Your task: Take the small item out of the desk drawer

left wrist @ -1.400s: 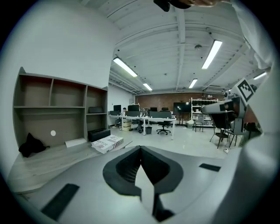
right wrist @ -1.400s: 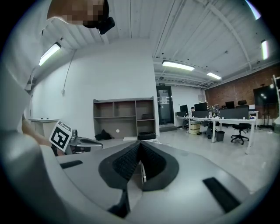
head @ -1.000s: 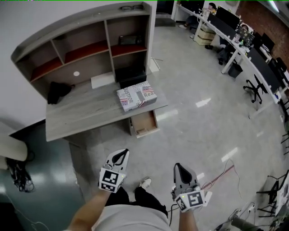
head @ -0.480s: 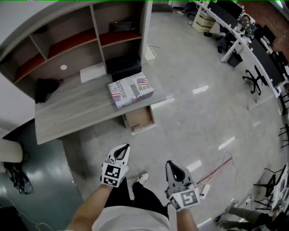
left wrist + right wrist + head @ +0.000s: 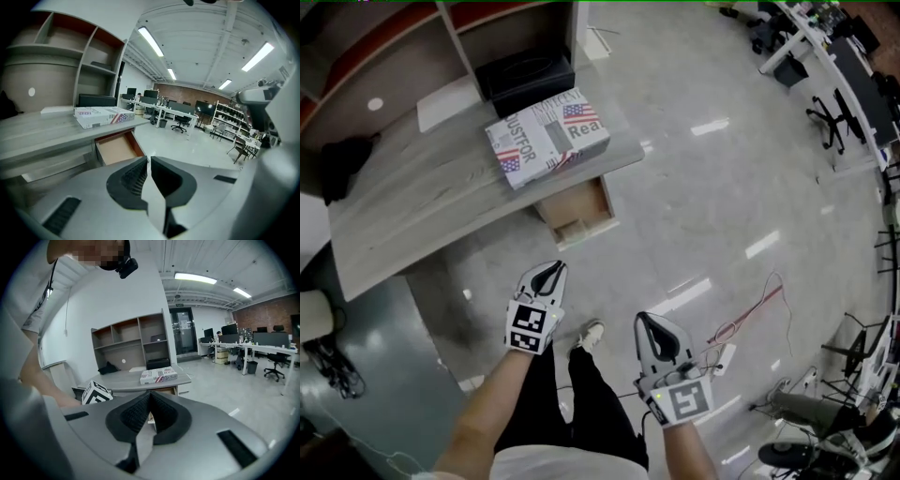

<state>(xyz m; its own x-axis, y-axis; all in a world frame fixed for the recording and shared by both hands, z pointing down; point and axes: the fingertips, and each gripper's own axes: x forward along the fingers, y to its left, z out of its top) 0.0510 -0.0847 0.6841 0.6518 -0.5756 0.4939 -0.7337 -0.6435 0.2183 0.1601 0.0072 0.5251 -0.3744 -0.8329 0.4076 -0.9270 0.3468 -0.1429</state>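
The grey desk (image 5: 412, 220) stands ahead of me with its drawer (image 5: 575, 214) pulled open below the right end; the same drawer (image 5: 117, 147) shows in the left gripper view. I make out no small item inside it. My left gripper (image 5: 548, 268) hangs low in front of my legs, well short of the drawer, jaws shut and empty (image 5: 148, 159). My right gripper (image 5: 643, 321) is beside it, also shut with nothing between its fingers (image 5: 150, 393).
A printed flag-pattern box (image 5: 547, 137) lies on the desk above the drawer. A black bag (image 5: 342, 161), a white sheet (image 5: 448, 101) and a black box (image 5: 525, 75) sit further back. A red cable (image 5: 750, 314) and power strip (image 5: 719, 358) lie on the floor to the right.
The desk and open drawer have come closer and slid toward the upper left of the head view. Both grippers stay shut and low in front of the person.
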